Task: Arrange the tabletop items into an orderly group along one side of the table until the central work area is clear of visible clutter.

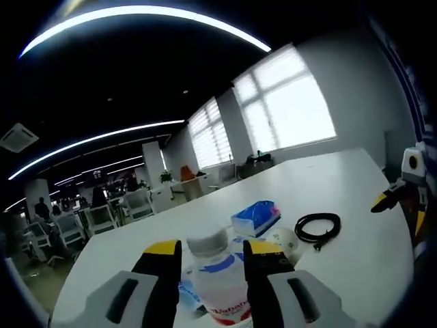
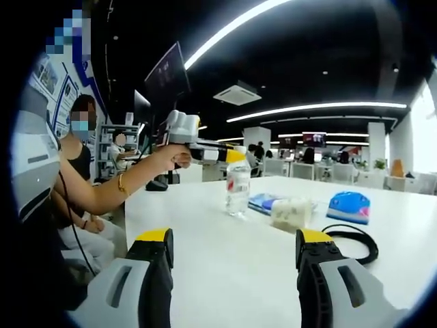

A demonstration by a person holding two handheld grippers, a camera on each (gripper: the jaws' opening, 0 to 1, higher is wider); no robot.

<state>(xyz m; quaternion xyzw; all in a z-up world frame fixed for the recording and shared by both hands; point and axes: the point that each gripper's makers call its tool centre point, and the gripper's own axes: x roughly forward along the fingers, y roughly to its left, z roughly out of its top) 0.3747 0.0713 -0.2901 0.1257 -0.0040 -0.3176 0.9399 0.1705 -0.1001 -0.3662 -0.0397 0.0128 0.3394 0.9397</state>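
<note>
Bottle (image 1: 220,277), clear, white-capped, blue-labelled, sits gripped in left claw (image 1: 213,256).

Open-plan office, dark ceiling (image 1: 136,75) with long curved LED strips (image 1: 136,14) across the top of the left gripper view. Large bright windows (image 1: 293,102) upper right, second bank (image 1: 208,133) further back at centre. White wall (image 1: 362,89) at right. Rows of white office chairs (image 1: 102,219) at left middle. White table (image 1: 341,184) runs through the lower half. In the right gripper view: ceiling AC cassette (image 2: 237,93) upper centre, dark monitors (image 2: 167,75) upper left, white pillar (image 2: 375,140) at right, wall screens (image 2: 314,139) in the distance.
</note>
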